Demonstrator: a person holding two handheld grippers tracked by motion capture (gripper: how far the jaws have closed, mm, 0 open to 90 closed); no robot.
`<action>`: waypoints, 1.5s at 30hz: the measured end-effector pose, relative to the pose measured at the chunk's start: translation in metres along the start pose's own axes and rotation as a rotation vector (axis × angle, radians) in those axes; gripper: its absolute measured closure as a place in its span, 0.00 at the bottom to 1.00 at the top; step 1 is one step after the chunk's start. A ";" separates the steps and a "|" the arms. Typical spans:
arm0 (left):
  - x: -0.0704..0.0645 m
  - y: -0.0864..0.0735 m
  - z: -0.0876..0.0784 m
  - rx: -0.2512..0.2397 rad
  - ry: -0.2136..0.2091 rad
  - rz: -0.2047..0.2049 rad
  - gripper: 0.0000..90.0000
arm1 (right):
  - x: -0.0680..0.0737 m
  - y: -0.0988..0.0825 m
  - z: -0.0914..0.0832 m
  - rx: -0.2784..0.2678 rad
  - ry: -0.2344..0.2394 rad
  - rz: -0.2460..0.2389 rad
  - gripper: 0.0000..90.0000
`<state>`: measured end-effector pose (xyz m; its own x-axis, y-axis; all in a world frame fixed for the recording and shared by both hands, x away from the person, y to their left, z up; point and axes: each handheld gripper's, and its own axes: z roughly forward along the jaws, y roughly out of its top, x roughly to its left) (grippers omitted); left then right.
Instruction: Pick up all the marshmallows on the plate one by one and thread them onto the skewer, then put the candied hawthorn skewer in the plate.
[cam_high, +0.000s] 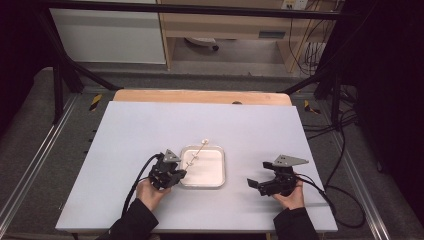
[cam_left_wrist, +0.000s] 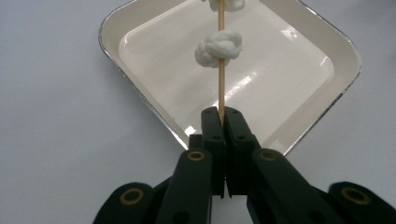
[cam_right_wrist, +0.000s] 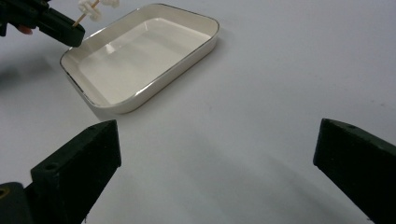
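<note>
A thin wooden skewer carries white marshmallow-like lumps and reaches out over a white square tray. My left gripper is shut on the skewer's near end, just at the tray's left edge. In the high view the skewer slants up and away from the left gripper across the tray's left side. My right gripper hovers right of the tray over bare table, jaws wide apart with nothing between them. From the right gripper view the tray lies ahead to the left.
The tray sits near the middle front of a pale mat on the wooden table. Cables trail from both grippers toward the front and right. Black frame legs stand beyond the table's far corners.
</note>
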<state>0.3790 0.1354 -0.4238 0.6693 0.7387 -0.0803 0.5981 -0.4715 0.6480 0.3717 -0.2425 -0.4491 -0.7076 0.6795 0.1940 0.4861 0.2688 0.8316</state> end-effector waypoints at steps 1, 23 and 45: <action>0.000 0.001 0.001 0.008 0.006 -0.001 0.98 | 0.000 -0.001 -0.001 0.006 -0.001 -0.001 0.02; -0.002 0.007 0.000 0.055 0.004 -0.009 0.76 | 0.000 -0.007 -0.007 0.027 -0.011 -0.024 0.01; 0.058 -0.067 -0.061 -0.130 0.004 0.004 0.26 | -0.007 -0.010 -0.018 0.005 -0.039 0.004 0.01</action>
<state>0.3510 0.2394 -0.4254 0.6692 0.7393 -0.0747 0.5333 -0.4078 0.7412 0.3628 -0.2620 -0.4498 -0.6855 0.7063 0.1768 0.4913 0.2695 0.8283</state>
